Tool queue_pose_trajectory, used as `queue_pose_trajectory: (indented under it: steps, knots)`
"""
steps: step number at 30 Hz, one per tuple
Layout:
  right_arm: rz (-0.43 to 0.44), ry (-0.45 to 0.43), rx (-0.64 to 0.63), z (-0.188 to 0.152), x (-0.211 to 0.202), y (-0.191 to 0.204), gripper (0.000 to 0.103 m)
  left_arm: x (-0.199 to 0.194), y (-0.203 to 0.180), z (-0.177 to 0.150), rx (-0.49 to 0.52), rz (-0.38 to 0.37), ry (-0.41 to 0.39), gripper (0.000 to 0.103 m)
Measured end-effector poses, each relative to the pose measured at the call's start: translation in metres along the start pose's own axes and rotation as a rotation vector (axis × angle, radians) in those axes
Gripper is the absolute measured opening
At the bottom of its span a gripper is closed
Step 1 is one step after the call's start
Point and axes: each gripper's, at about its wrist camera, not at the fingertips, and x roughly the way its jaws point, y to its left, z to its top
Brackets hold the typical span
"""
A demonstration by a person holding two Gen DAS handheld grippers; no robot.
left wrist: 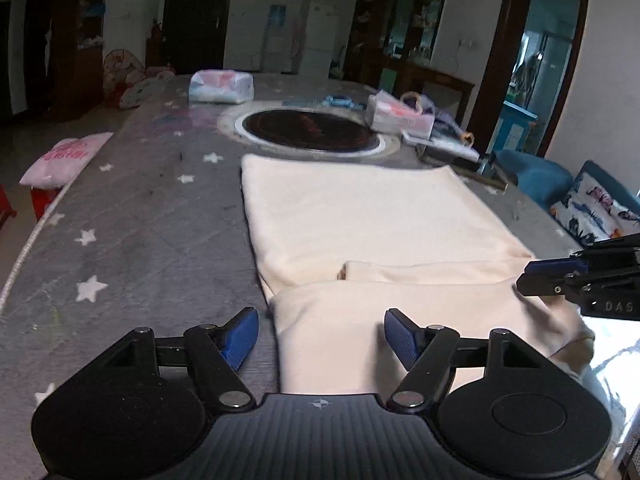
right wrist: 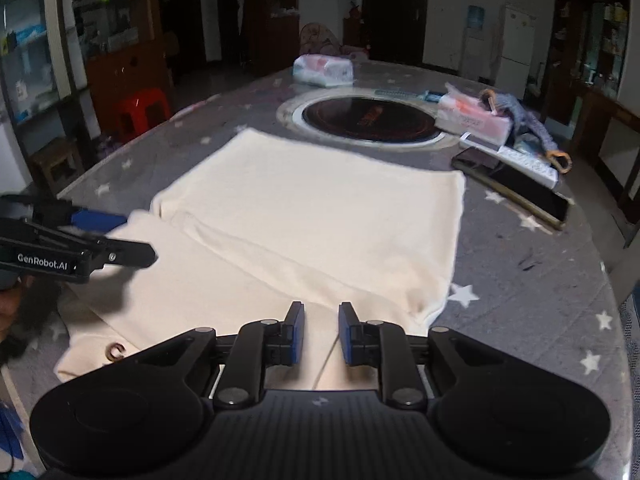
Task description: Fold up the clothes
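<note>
A cream garment (left wrist: 360, 216) lies folded flat on the grey star-patterned table (left wrist: 140, 220), with a narrower folded part nearest me. My left gripper (left wrist: 320, 336) hovers wide open over the garment's near left edge, with nothing between its blue pads. In the left wrist view my right gripper (left wrist: 536, 280) reaches in from the right, over the garment's near right edge. The right wrist view shows that right gripper (right wrist: 322, 332) low over the cream garment (right wrist: 320, 208), its pads a narrow gap apart and cloth visible below. My left gripper (right wrist: 120, 240) comes in from the left there. A small metal eyelet (right wrist: 117, 351) shows near the garment's near left corner.
A round black hob (left wrist: 312, 130) is set into the table beyond the garment. A tissue pack (left wrist: 221, 87) sits at the far side, a pink box (left wrist: 400, 114) and a phone and remote (right wrist: 516, 176) to the right. A red stool (right wrist: 144, 112) stands left, a blue sofa (left wrist: 560, 184) right.
</note>
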Motion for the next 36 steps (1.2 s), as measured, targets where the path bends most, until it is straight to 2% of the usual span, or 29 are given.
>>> queue_pose_trajectory:
  steps: [4, 6, 10, 14, 19, 23, 27, 30, 32, 33, 35, 36]
  knots:
    - [0.032, -0.006, -0.04, -0.002, -0.014, 0.009, 0.023, -0.012, -0.001, 0.002, 0.015, 0.021, -0.027, 0.076]
    - [0.043, 0.006, -0.063, -0.006, -0.013, 0.014, 0.023, -0.009, -0.001, 0.001, 0.004, 0.051, -0.013, 0.076]
    - [0.018, 0.031, -0.066, -0.017, -0.013, 0.017, 0.023, -0.018, -0.003, -0.004, 0.023, 0.067, -0.025, 0.076]
    - [0.027, -0.005, -0.085, -0.023, -0.031, 0.023, 0.03, -0.04, -0.019, -0.018, 0.141, 0.035, -0.069, 0.081]
    - [0.013, 0.032, -0.126, -0.035, -0.024, 0.03, 0.031, -0.06, -0.045, -0.042, 0.32, -0.023, -0.084, 0.081]
    - [0.022, 0.016, -0.116, -0.036, -0.037, 0.027, 0.032, -0.074, -0.066, -0.061, 0.464, -0.067, -0.097, 0.081]
    - [0.01, 0.014, -0.145, -0.039, -0.049, 0.028, 0.038, -0.065, -0.086, -0.078, 0.596, -0.055, -0.115, 0.078]
    - [0.003, 0.025, -0.179, -0.045, -0.057, 0.029, 0.04, -0.058, -0.093, -0.083, 0.645, -0.071, -0.129, 0.068]
    - [-0.004, 0.028, -0.214, -0.05, -0.063, 0.032, 0.045, -0.054, -0.095, -0.085, 0.666, -0.071, -0.139, 0.054]
    - [-0.006, 0.029, -0.233, -0.052, -0.066, 0.034, 0.046, -0.054, -0.095, -0.084, 0.664, -0.074, -0.145, 0.05]
    - [-0.003, 0.029, -0.274, -0.057, -0.072, 0.038, 0.051, -0.053, -0.094, -0.081, 0.656, -0.081, -0.155, 0.03]
    - [-0.002, 0.028, -0.294, -0.059, -0.073, 0.04, 0.053, -0.053, -0.093, -0.078, 0.647, -0.085, -0.154, 0.026]
